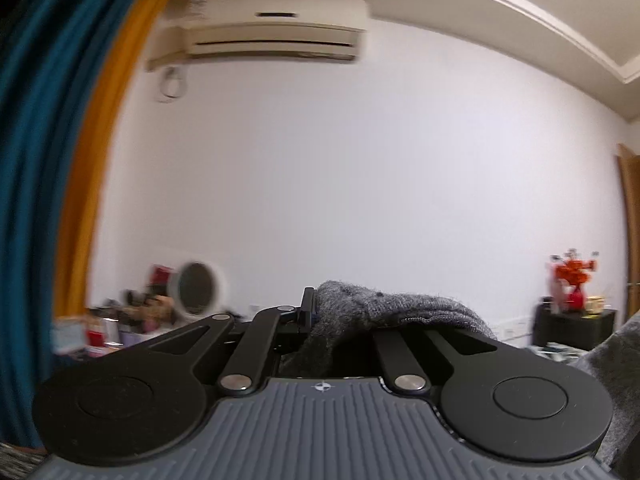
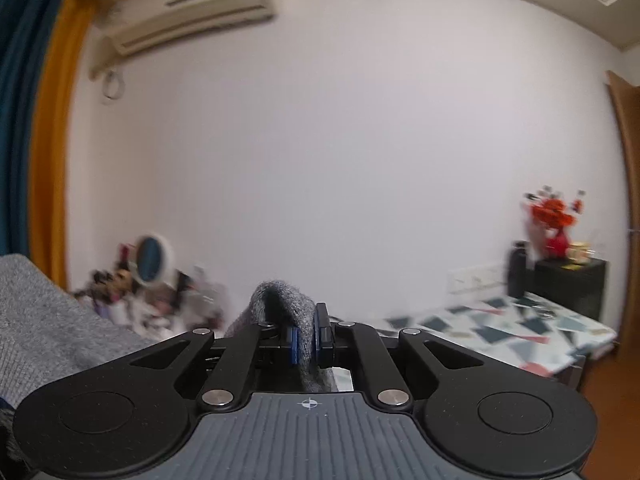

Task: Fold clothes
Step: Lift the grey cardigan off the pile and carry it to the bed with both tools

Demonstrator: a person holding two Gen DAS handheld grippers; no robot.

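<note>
Both jaws pinch the soft, light grey knit garment [image 2: 280, 304] at its edge; right gripper [image 2: 306, 344], left gripper [image 1: 316, 312]; grip there, below the air conditioner [image 2: 188, 12].

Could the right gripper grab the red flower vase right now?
Probably not. The right gripper is already shut on the gray knit garment, and the red vase stands far off on the black cabinet beyond the patterned bed.

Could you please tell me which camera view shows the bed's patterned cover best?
The right wrist view: the white bed cover with dark geometric patches spreads across its lower right. The left wrist view shows only a blurred sliver beside the black cabinet.
</note>
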